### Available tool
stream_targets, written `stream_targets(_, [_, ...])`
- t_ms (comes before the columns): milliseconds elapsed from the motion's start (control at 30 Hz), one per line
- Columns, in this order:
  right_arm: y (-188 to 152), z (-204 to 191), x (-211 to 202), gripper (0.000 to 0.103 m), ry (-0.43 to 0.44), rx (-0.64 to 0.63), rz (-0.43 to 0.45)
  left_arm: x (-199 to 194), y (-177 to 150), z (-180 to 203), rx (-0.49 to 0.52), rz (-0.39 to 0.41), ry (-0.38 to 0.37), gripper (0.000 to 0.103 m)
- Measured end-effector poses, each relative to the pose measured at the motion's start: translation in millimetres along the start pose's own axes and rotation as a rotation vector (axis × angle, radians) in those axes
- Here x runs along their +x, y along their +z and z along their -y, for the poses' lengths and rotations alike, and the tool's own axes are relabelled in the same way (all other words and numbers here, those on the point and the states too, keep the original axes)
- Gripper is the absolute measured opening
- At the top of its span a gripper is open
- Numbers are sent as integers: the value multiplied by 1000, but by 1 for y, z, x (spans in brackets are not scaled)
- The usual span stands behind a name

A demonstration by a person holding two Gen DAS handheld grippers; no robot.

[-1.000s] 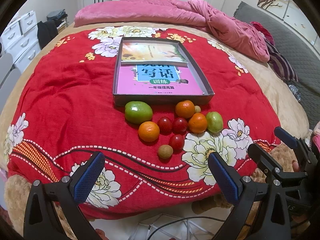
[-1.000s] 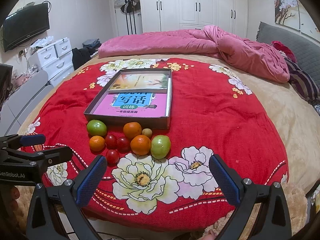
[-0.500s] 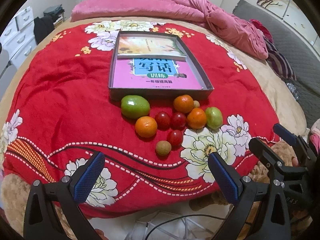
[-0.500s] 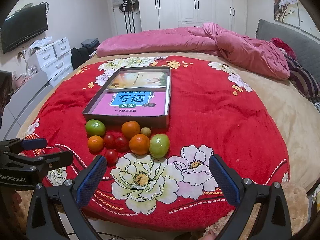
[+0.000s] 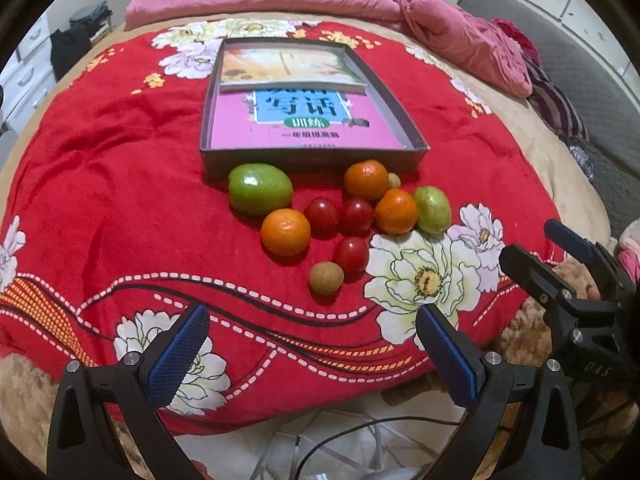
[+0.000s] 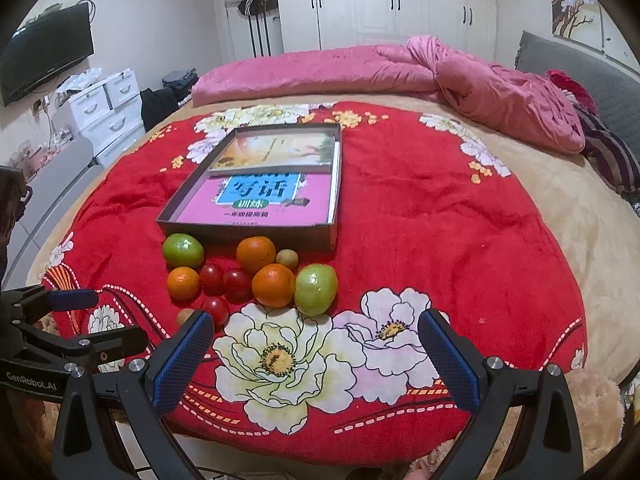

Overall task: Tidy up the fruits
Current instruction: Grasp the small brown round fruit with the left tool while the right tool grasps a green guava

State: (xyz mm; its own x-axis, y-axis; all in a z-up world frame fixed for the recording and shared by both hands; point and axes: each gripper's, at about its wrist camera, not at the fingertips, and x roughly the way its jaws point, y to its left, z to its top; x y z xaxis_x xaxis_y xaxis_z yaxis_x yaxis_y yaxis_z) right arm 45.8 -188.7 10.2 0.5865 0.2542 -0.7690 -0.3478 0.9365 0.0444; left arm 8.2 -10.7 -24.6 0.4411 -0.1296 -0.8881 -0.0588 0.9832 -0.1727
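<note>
Both tools wide apart, fruits just ahead, untouched

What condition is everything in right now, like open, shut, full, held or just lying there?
Left tool: open, holding nothing.
Right tool: open, holding nothing.
Box: open, no lid, books inside, no fruit.
Books: closed, lying flat.
Oranges: three, loose on the blanket.
Green fruits: two, loose, whole.
Red fruits: three, loose.
Small brown fruits: two, loose.
Pink quilt: rumpled.
Wardrobe doors: shut.
Television: off.

Your right hand-held gripper hides part of the small brown fruit behind its left finger.
</note>
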Motion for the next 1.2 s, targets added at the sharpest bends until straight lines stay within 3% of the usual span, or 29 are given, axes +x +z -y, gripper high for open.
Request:
stream_targets(100, [1, 3, 7, 103, 4, 8, -20, 6, 0, 0, 8, -16, -13, 102])
stream_targets(167, [2, 6, 13, 103, 2, 13, -35, 9, 0, 1, 20, -17, -29, 93])
stream_targets(233, [4, 10, 20, 103, -2, 30, -57, 12, 0, 3, 27, -24, -43, 91])
stream_targets(367, [7, 16, 37, 103, -11, 23, -96, 20, 1, 4, 41, -46, -74, 65])
stream_targets(500, [9, 15, 52, 103, 3, -1, -136, 27, 2, 2, 34, -62, -111, 60])
stream_targets(700, [11, 13, 72, 87, 25, -26, -182, 36, 6, 6, 62, -70, -123, 56])
stream_targets(833, [13, 14, 81, 81, 40, -27, -194, 44, 7, 8, 72, -93, -131, 42])
stream_targets(1033, [17, 17, 94, 68, 57, -21, -220, 52, 9, 12, 86, -99, -126, 40])
stream_targets(1200, [19, 19, 102, 63, 82, -8, -235, 54, 13, 11, 88, -92, -114, 38])
